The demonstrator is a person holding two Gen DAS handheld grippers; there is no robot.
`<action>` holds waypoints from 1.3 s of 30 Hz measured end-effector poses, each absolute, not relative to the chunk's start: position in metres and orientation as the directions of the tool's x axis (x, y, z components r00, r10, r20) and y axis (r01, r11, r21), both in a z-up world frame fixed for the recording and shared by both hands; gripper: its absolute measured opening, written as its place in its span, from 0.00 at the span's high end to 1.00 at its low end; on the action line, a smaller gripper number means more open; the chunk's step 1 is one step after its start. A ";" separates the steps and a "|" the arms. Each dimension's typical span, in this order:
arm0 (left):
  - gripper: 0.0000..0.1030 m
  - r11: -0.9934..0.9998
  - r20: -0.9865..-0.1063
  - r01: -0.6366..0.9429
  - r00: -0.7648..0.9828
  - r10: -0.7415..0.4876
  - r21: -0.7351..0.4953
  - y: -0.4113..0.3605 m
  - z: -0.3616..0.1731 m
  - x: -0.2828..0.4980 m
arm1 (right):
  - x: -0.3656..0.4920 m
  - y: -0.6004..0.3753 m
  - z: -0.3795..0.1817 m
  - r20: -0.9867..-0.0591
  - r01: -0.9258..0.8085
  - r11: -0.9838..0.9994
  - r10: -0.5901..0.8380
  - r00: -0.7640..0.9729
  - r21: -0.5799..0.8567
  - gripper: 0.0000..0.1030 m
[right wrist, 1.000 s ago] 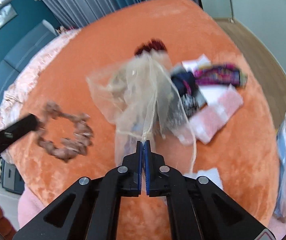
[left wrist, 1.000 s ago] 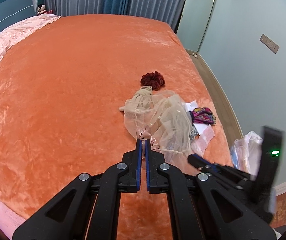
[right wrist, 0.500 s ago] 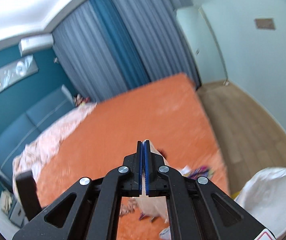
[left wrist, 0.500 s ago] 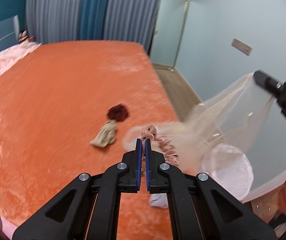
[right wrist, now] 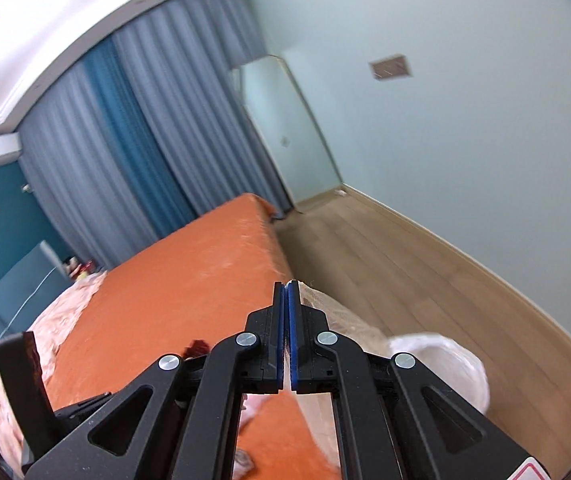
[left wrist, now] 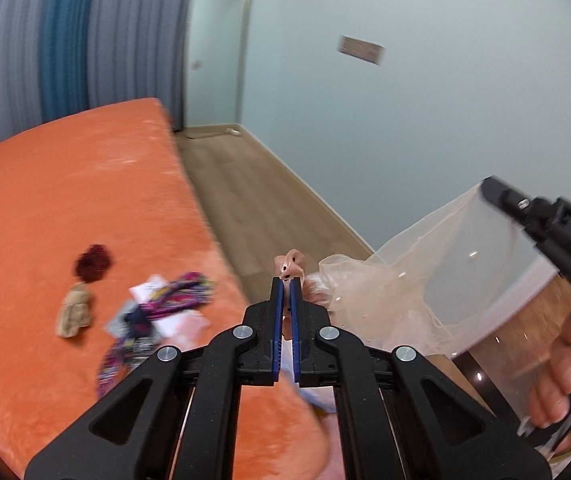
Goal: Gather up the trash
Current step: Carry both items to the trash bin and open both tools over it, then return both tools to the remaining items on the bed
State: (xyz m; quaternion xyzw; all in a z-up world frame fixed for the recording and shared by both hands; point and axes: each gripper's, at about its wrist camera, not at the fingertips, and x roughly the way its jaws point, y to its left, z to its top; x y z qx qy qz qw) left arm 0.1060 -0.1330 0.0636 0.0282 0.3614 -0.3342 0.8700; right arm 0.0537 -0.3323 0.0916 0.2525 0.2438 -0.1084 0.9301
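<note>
Left gripper (left wrist: 286, 286) pinches a pink scrunchie (left wrist: 291, 265) at frame centre. Right gripper (right wrist: 288, 290) is clamped on a sheer mesh bag (left wrist: 413, 280), now lifted clear of the orange bed (left wrist: 65, 184) since a second ago, lower right. Remaining litter (left wrist: 157, 312) lies left, uncollected.

white letters "das" stand on the black plastic body of the right gripper (left wrist: 489, 192), at the right edge of the left wrist view; any further letters are cut off. nothing else is legible.
</note>
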 end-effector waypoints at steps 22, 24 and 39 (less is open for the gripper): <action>0.46 0.768 -0.707 0.614 0.461 -0.537 -0.183 -0.191 0.023 0.094 | 0.033 -0.354 0.036 -0.630 0.439 0.834 -0.148 0.762 0.336 0.60; 0.46 0.780 -0.710 0.597 0.468 -0.526 -0.185 -0.181 0.022 0.096 | 0.035 -0.349 0.032 -0.639 0.429 0.842 -0.137 0.757 0.328 0.59; 0.46 0.889 -0.756 0.419 0.518 -0.401 -0.184 -0.079 -0.009 0.113 | 0.064 -0.267 0.003 -0.714 0.290 0.911 0.006 0.700 0.292 0.59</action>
